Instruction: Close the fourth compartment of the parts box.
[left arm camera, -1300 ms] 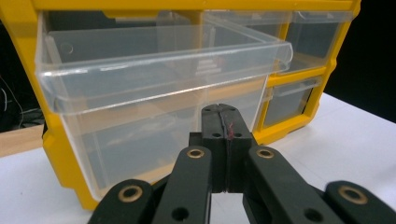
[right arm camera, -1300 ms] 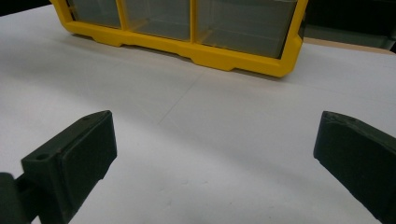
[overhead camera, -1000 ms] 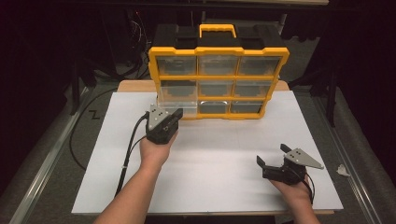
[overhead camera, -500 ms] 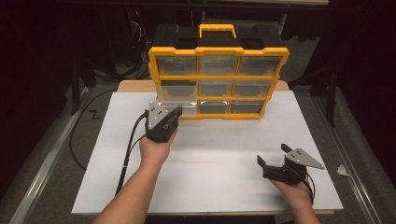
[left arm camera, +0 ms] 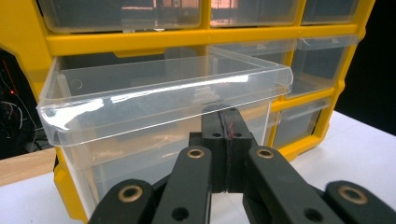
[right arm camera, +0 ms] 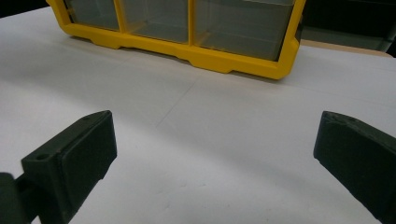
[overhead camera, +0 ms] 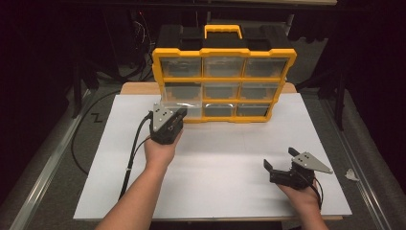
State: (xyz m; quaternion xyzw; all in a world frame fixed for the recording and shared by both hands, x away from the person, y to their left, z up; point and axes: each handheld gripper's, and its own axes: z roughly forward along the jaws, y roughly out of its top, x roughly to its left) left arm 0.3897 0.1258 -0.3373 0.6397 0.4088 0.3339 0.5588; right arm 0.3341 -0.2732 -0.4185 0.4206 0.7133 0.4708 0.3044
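At the left column of the yellow plastic organiser cabinet with clear drawers (overhead camera: 223, 79), the middle-row clear plastic drawer (left arm camera: 163, 100) stands part-way out toward the person. The left gripper (overhead camera: 173, 116) sits directly in front of it. In the left gripper view its black fingers (left arm camera: 215, 135) are pressed flat together, with their tips just below the drawer's front lip. Whether they pinch a pull tab or merely touch the drawer front cannot be told.

The governing relation is the drawer's travel axis: it slides straight out of the cabinet face, toward the near edge of the white-covered desk (overhead camera: 225, 167), and the left gripper lies on that same line. Any further pull or push therefore appears to call for motion along this axis only — sideways drift risks jamming the drawer in its slot.

The right gripper (overhead camera: 282, 168) rests low near the desk's front right, well apart from the cabinet, with its fingers spread wide and empty — the left hand is clearly the nearer.
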